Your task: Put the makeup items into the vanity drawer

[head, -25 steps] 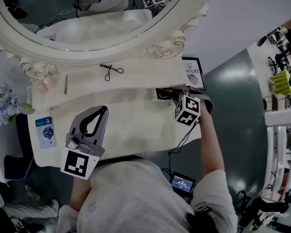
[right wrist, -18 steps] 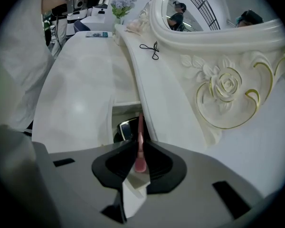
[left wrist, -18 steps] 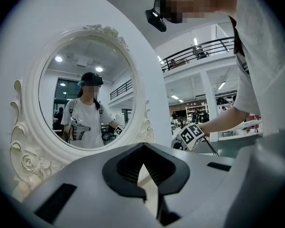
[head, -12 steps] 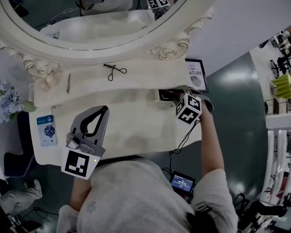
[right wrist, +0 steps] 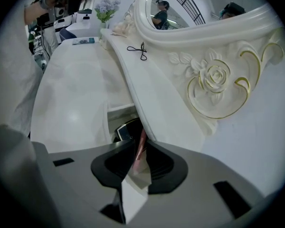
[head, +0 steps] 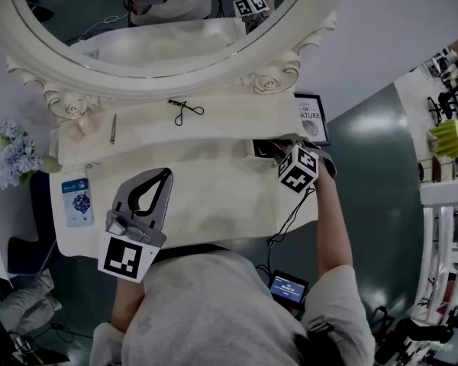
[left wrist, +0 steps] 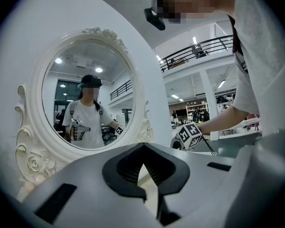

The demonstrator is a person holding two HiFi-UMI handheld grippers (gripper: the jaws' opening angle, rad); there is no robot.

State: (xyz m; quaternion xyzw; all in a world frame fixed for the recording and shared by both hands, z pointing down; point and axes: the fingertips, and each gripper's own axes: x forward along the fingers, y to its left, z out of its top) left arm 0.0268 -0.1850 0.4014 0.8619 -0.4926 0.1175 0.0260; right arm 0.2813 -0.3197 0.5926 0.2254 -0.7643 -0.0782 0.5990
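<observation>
Vanity drawer [right wrist: 117, 114] open under shelf edge [right wrist: 133, 91], right gripper [right wrist: 142, 144] clamping slim pink item [right wrist: 142, 134], left gripper [left wrist: 143, 148] closed (empty) over tabletop [head: 214, 197]

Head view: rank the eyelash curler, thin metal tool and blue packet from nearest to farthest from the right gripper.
1. eyelash curler, middle of shelf
2. thin metal tool, shelf's left end
3. blue packet, left edge of tabletop

Top: plain light-grey short-sleeve T-shirt [head: 214, 303].
L claw: grey plastic left claw [head: 162, 175], black-lined teardrop opening btwn jaws, small silver knob nr base.
L marker: white cube w/ black square pattern [head: 126, 256].
R claw: grey right claw [head: 273, 149], same build.
R marker: black-and-white marker cube [head: 298, 171].
Cable: thin black cable [head: 290, 212] off R claw.
</observation>
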